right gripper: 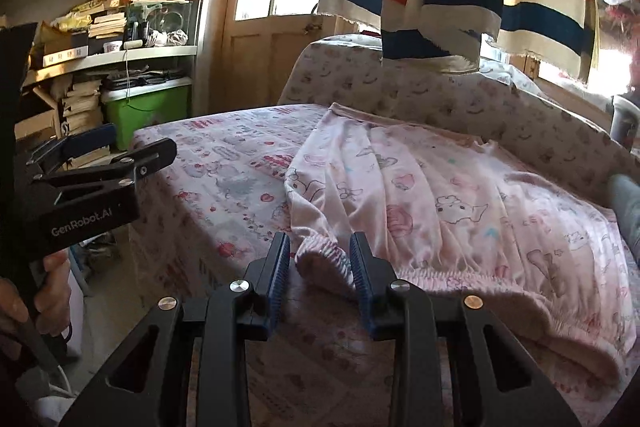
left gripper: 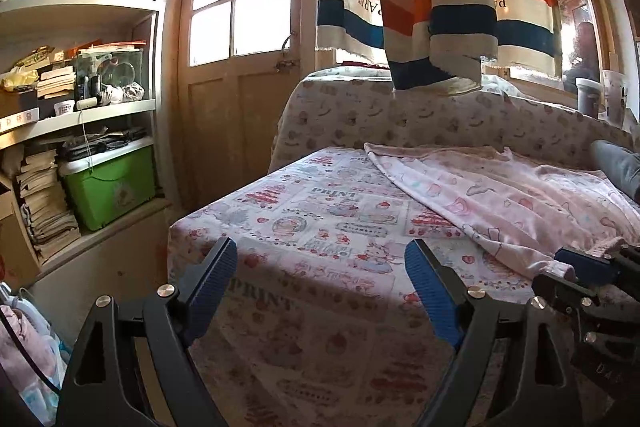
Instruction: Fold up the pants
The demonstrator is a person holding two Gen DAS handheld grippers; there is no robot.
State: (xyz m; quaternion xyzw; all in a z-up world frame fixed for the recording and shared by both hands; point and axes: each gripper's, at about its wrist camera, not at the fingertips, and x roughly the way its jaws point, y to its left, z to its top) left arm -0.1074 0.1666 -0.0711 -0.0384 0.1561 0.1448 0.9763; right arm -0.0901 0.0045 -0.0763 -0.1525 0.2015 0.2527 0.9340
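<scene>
Pink cartoon-print pants lie spread on the patterned bed sheet, legs running toward the far side. The right gripper is at the near elastic waistband, whose bunched corner fills the narrow gap between its blue pads. In the left wrist view the pants lie at the right, with the right gripper pinching their edge. The left gripper hovers wide open over the bed's near left corner with nothing between its fingers. It also shows in the right wrist view as the left gripper, held by a hand.
A padded backrest in printed cloth borders the bed's far side. A striped towel hangs above it. Cluttered shelves with a green box and a door stand to the left. Something grey rests at the right edge.
</scene>
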